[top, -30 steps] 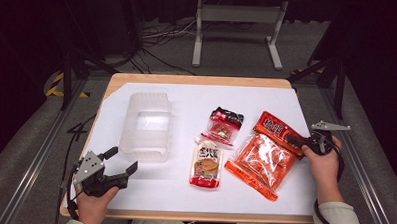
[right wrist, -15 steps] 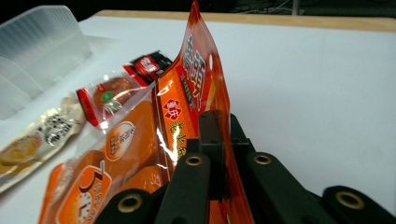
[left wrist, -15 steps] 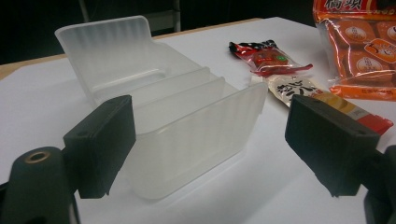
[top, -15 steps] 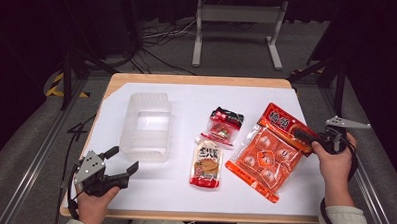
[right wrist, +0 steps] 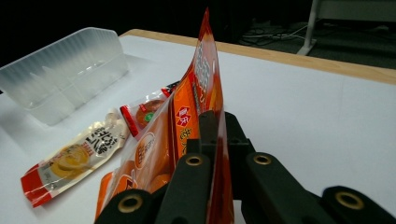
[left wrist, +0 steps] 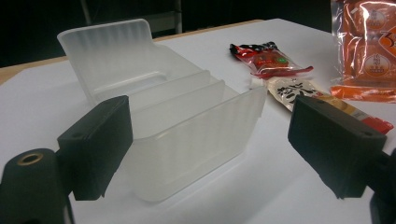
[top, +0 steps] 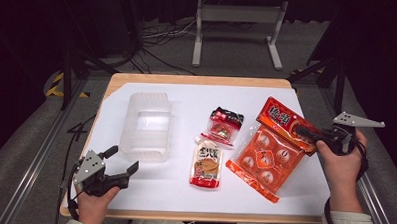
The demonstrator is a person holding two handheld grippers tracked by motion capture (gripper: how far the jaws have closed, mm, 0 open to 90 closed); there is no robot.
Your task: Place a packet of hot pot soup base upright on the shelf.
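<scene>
My right gripper is shut on the top edge of a large orange snack bag, lifting that end off the table at the right. In the right gripper view the orange snack bag stands on edge between the closed jaws of the right gripper. At the front left corner my left gripper rests open, and the left gripper faces a clear plastic container with its jaws wide apart and nothing between them.
A clear divided container sits at the left of the white tabletop. A small red-and-black packet and a cream-and-red pouch lie in the middle. A metal stand is on the floor beyond the table.
My right gripper has risen and shifted right with the orange bag, raising the bag's top edge off the table. The left gripper has stayed put.
</scene>
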